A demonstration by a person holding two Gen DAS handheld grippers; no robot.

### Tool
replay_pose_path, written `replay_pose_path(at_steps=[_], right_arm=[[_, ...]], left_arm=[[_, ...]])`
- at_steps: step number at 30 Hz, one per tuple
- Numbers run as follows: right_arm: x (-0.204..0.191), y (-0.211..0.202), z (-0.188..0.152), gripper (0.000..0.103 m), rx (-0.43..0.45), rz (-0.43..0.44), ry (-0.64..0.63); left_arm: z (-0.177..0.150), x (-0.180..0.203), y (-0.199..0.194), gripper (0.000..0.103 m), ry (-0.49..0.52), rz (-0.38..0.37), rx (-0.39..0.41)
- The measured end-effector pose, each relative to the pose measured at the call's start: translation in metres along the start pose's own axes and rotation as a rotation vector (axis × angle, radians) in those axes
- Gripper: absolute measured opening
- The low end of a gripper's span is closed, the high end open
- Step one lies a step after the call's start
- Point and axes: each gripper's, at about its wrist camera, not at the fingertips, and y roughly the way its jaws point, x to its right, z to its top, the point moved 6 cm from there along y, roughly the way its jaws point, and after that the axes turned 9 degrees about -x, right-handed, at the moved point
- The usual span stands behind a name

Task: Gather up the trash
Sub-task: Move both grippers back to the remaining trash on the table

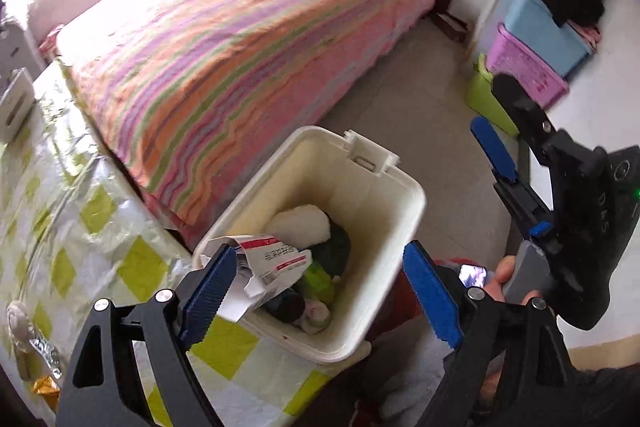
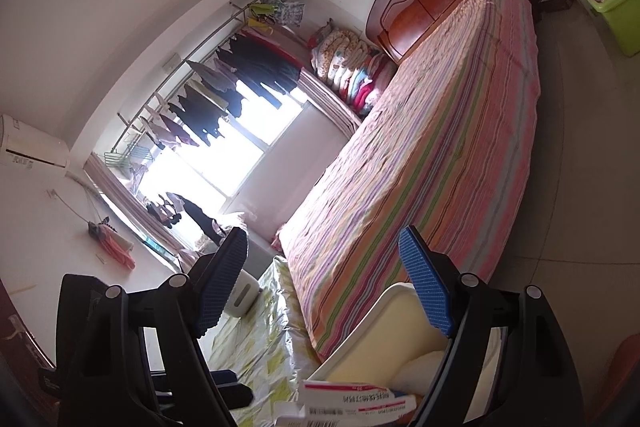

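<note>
The left tongs (image 1: 316,291) hang over a cream-white trash bin (image 1: 384,211), their blue pads spread wide apart with nothing pressed between them. The bin stands open-topped at the corner of a surface draped in a shiny cloth with yellow-green diamonds (image 1: 132,271), and it is tight against the foot of a bed with a striped pink, orange and green cover (image 1: 248,43). Inside the bin lies a crumpled white carton with red bands and printed text (image 1: 272,259), propped against the near rim just beside the left pad; whether the pad touches it is unclear. Deeper in are a white soft lump (image 1: 300,223), something dark green (image 1: 338,247) and a bright green scrap (image 1: 318,281). The right tongs (image 1: 490,119) show at the right edge of the left wrist view, held in a hand (image 1: 506,281), clear of the bin, jaws parted and empty. From the right wrist view those tongs (image 2: 324,283) point roughly level across the bed toward a bright window (image 2: 240,147) hung with dark clothes, with the bin's rim (image 2: 368,323) and the same carton (image 2: 360,397) low in the picture. Along the far wall stand blue (image 1: 540,27), purple (image 1: 520,63) and green (image 1: 482,95) plastic crates.
</note>
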Motion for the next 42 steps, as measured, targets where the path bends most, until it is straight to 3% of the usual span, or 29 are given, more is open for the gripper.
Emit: replay_pose_path(at_steps=[3,9,11,15,23,31,42], right_arm=[[-0.005,0.005,-0.005,0.079,-0.019,0.006,-0.006],[-0.029,0.017,-0.020,0.079,-0.059,0.017,-0.069],[-0.043,0.024,-0.028,0.079,-0.083,0.022,-0.110],[-0.073,0.040,-0.056,0.081,-0.151,0.048,-0.189],[-0.136,0.078,-0.130,0.081,-0.328,0.111,-0.337],[-0.188,0.106,-0.208,0.082,-0.502,0.159,-0.469],[-0.237,0.139,-0.293,0.082,-0.747,0.217,-0.667]], left_arm=[[-0.007,-0.016,-0.015,0.083,-0.044,0.020,0.073],[-0.044,-0.073,-0.062,0.083,-0.178,0.136,0.284],[-0.060,-0.103,-0.080,0.083,-0.264,0.183,0.358],[-0.097,-0.160,-0.104,0.083,-0.427,0.196,0.434],[-0.186,-0.240,-0.128,0.083,-0.593,0.305,0.460],[-0.260,-0.283,-0.141,0.083,-0.734,0.211,0.497],[-0.310,-0.311,-0.127,0.083,-0.789,0.218,0.451]])
